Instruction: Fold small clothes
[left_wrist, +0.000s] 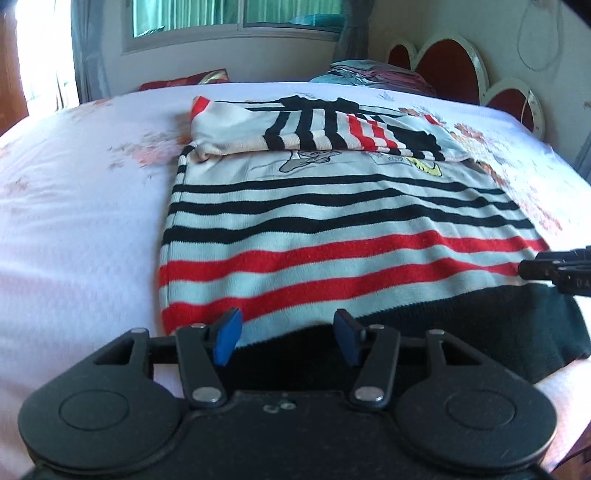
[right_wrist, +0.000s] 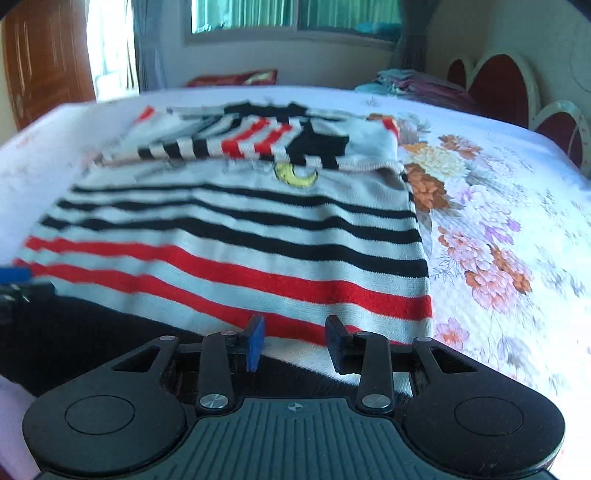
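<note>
A small striped sweater (left_wrist: 332, 229) lies flat on the bed, white with black and red stripes and a black hem (left_wrist: 424, 332) nearest me. Its sleeves (left_wrist: 314, 125) are folded across the chest at the far end. It also shows in the right wrist view (right_wrist: 258, 236). My left gripper (left_wrist: 286, 338) is open, jaws apart just above the hem near the left corner. My right gripper (right_wrist: 295, 341) is open over the hem near the right corner; its tip shows in the left wrist view (left_wrist: 554, 273). Neither holds cloth.
The bed sheet (right_wrist: 498, 229) is white with a flower print, spreading wide on both sides. A pile of folded clothes (left_wrist: 373, 72) sits at the far edge by the red headboard (left_wrist: 447, 62). A window and a wooden door (right_wrist: 44, 62) stand beyond.
</note>
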